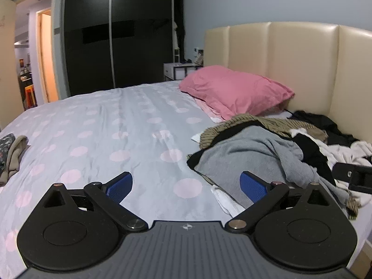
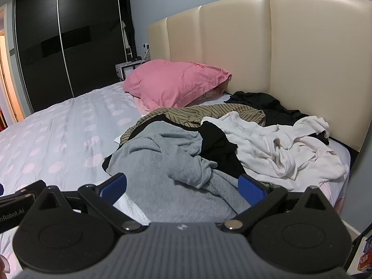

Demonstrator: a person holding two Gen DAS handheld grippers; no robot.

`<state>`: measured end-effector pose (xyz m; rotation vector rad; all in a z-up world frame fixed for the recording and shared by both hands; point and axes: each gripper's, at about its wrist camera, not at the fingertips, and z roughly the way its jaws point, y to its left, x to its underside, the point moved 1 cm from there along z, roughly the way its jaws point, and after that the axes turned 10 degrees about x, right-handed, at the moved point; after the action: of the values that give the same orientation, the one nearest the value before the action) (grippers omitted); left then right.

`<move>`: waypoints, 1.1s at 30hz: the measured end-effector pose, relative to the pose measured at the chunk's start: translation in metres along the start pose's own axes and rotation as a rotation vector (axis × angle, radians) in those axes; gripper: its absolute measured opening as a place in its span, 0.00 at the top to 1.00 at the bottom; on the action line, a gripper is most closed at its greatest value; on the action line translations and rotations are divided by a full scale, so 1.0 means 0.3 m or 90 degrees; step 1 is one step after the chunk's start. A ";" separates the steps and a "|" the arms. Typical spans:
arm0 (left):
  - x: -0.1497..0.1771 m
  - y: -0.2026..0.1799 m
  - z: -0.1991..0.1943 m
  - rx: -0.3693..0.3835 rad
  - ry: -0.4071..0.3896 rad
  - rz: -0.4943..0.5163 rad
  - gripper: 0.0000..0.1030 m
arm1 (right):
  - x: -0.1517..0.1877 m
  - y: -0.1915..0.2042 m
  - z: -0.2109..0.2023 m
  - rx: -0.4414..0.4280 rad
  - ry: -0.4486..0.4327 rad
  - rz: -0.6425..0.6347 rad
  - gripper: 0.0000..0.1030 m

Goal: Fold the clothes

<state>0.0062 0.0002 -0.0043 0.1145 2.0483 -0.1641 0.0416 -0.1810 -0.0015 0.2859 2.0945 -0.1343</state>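
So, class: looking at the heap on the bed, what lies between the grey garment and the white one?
In the right wrist view, a black garment lies between the grey garment and the white garment, its edges overlapping both.

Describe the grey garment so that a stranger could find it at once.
Start at the cream headboard; a heap of clothes lies below it beside the pink pillow. The grey garment is on the heap's front edge, the only plain grey knit among black, white and striped pieces.
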 end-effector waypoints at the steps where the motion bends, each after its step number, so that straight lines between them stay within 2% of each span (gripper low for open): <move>1: 0.002 -0.001 -0.007 -0.004 -0.002 0.004 0.03 | 0.001 0.000 0.000 0.000 0.000 0.000 0.00; 5: 0.009 -0.028 -0.009 -0.019 0.016 0.025 0.03 | 0.003 0.001 -0.002 0.000 0.000 0.000 0.00; 9: -0.003 -0.021 0.016 -0.005 0.041 0.013 0.04 | 0.005 0.002 -0.003 0.000 0.000 0.001 0.00; 19: -0.013 -0.015 0.002 0.009 0.038 0.017 0.05 | 0.004 0.003 -0.003 -0.001 0.001 -0.006 0.00; 33: -0.004 -0.020 0.019 0.002 0.051 0.016 0.05 | 0.005 0.007 0.001 -0.007 0.005 -0.009 0.00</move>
<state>0.0108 -0.0068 -0.0053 0.1513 2.1262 -0.1497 0.0418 -0.1788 -0.0029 0.2658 2.1047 -0.1310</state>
